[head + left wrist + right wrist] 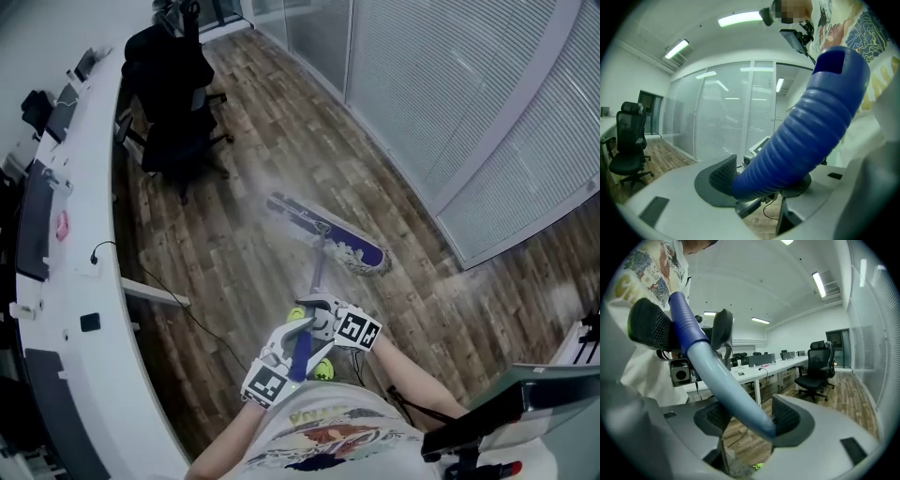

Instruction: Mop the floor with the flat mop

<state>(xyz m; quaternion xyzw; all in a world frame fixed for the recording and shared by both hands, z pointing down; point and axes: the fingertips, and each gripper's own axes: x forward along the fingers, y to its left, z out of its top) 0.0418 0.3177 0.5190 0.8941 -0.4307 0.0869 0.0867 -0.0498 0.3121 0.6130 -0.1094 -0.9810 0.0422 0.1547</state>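
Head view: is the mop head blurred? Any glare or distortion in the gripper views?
Head view: mop head slightly smeared, pale haze on the floor by it, desk bowed by the lens. Left gripper view: fisheye, dark corners, mop handle looms large, ceiling light blown out. Right gripper view: same fisheye, handle sharp.

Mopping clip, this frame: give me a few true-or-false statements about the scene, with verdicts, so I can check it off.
1. The left tool and the right tool are both closed on the mop handle. True.
2. The mop head is under the desk. False: it lies out on the wood floor, near the glass partition.
3. The left tool grips the blue ribbed end of the mop handle. True.
4. The black office chair stands against the glass partition. False: it stands beside the desk.
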